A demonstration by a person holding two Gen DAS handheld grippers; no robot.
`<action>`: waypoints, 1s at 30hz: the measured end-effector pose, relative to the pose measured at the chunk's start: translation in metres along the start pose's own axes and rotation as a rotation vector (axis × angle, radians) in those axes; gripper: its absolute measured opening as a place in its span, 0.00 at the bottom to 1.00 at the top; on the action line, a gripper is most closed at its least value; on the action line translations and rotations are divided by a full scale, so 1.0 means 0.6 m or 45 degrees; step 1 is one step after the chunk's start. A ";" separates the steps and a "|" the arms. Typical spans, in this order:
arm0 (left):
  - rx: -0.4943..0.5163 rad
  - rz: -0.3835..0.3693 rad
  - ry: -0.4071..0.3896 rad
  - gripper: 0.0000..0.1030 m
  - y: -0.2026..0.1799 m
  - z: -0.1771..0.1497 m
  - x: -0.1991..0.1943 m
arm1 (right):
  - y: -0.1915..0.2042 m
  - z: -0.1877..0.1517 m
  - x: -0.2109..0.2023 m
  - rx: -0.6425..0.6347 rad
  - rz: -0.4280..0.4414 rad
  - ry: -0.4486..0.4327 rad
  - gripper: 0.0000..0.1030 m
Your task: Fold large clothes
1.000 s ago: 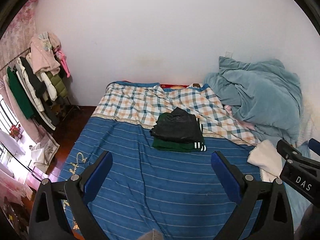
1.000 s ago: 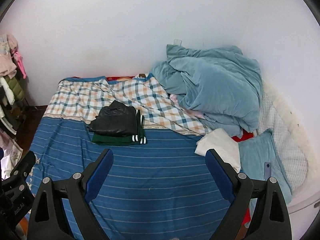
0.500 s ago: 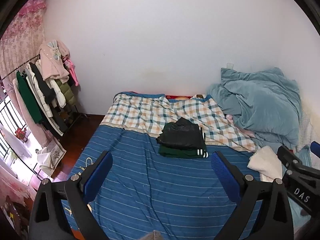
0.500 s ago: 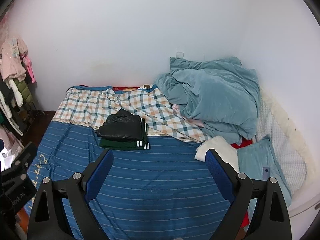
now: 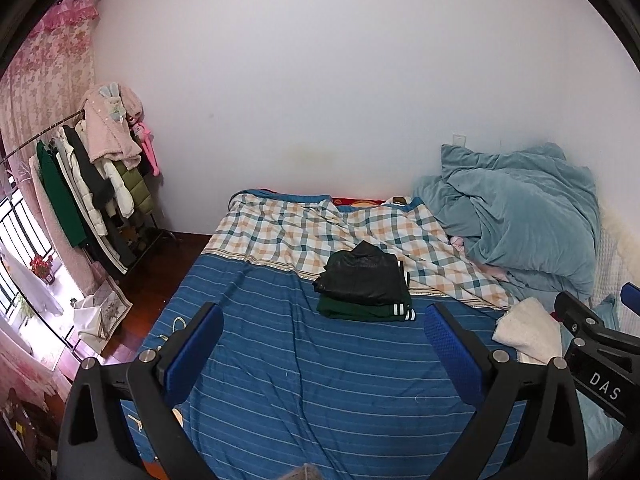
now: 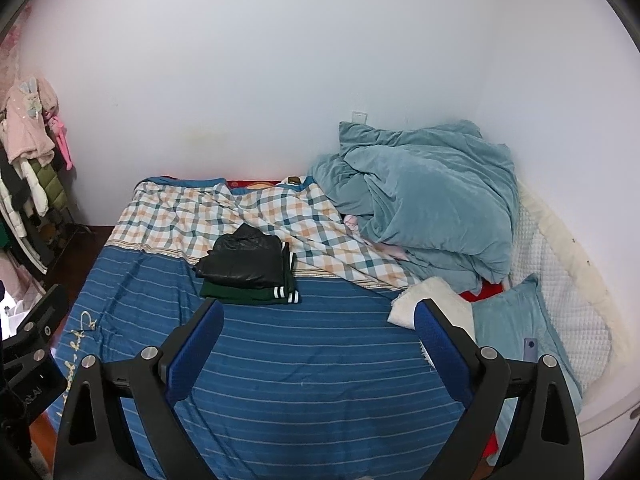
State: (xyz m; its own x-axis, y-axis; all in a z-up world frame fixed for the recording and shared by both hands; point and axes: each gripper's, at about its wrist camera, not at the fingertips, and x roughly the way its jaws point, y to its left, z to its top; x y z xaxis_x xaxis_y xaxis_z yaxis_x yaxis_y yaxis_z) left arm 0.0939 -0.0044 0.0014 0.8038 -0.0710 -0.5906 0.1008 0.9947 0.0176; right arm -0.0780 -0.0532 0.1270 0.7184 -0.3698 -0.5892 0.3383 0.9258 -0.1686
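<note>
A folded black garment lies on top of a folded dark green garment with white stripes, stacked in the middle of the blue striped bed sheet. My left gripper is open, raised above the near part of the bed, well short of the stack. My right gripper is open too, also held back from the stack with nothing between its fingers. A cream fleece garment lies crumpled at the right of the bed.
A checked sheet covers the far part of the bed. A bunched teal duvet fills the far right corner, with a teal pillow nearer. A clothes rack with hanging coats stands at the left by the window.
Both grippers have drawn back and tilted upward from the bed, so the stack looks smaller and lower and more wall shows. Both stay open.
</note>
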 end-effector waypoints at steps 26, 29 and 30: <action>-0.010 0.008 -0.014 1.00 0.023 -0.014 -0.041 | 0.008 -0.031 -0.033 -0.010 0.041 -0.014 0.96; -0.009 0.006 -0.011 1.00 0.024 -0.015 -0.041 | 0.008 -0.032 -0.036 -0.013 0.041 -0.016 0.96; -0.010 0.005 -0.009 1.00 0.025 -0.015 -0.042 | 0.008 -0.034 -0.038 -0.013 0.043 -0.017 0.96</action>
State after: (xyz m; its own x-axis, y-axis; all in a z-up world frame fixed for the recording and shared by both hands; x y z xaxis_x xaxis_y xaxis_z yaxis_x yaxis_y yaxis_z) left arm 0.0698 0.0129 0.0093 0.8083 -0.0675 -0.5849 0.0931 0.9956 0.0137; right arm -0.1052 -0.0385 0.1235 0.7375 -0.3394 -0.5838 0.3076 0.9385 -0.1569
